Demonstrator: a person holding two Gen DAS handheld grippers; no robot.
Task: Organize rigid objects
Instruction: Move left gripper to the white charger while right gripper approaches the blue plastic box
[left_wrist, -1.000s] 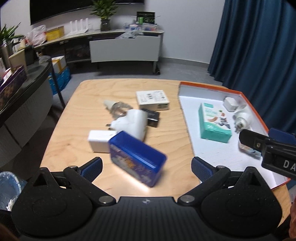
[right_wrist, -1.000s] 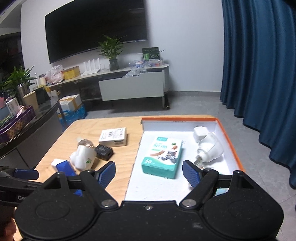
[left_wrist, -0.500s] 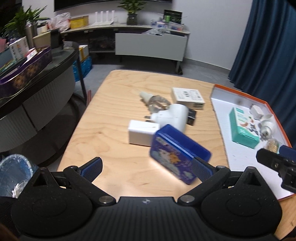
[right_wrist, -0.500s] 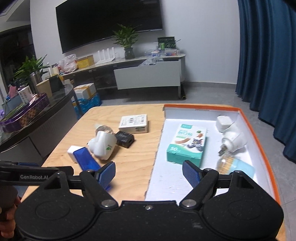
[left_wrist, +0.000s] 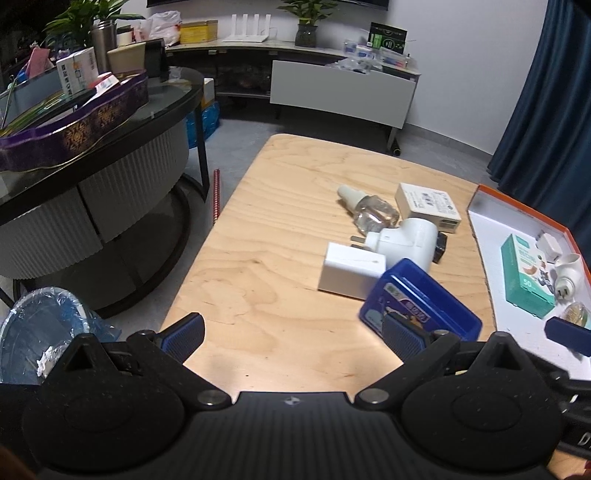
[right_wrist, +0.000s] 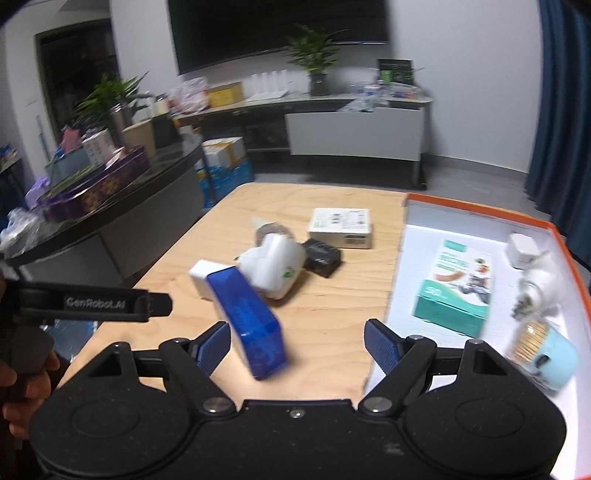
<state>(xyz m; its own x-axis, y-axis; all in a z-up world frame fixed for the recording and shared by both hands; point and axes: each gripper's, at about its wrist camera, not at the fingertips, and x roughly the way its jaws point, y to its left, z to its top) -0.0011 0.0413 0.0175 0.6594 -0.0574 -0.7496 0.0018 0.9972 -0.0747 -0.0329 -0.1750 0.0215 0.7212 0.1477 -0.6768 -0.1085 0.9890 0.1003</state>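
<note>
Blue tin (left_wrist: 421, 308) lies on the wooden worktop (left_wrist: 280, 258), near edge, tilted, touching a white adapter block (left_wrist: 351, 271) and just beside a white plug-in unit (left_wrist: 406, 242). Left tongs (left_wrist: 291, 334) spread wide, empty; their right fingertip (left_wrist: 400, 334) overlaps the tin in view, contact unclear. Right tongs (right_wrist: 297, 341) also wide, empty, low over the worktop with the tin (right_wrist: 247, 319) just ahead of the left fingertip (right_wrist: 214, 343). Orange-rimmed tray (right_wrist: 480, 212) to the right holds a teal box (right_wrist: 456, 284), a white charger (right_wrist: 521, 251), a white plug unit (right_wrist: 541, 282) and a light-blue item (right_wrist: 546, 354). White carton (right_wrist: 341, 227), black piece (right_wrist: 323, 256) and clear bottle (left_wrist: 369, 210) sit on the worktop behind.
</note>
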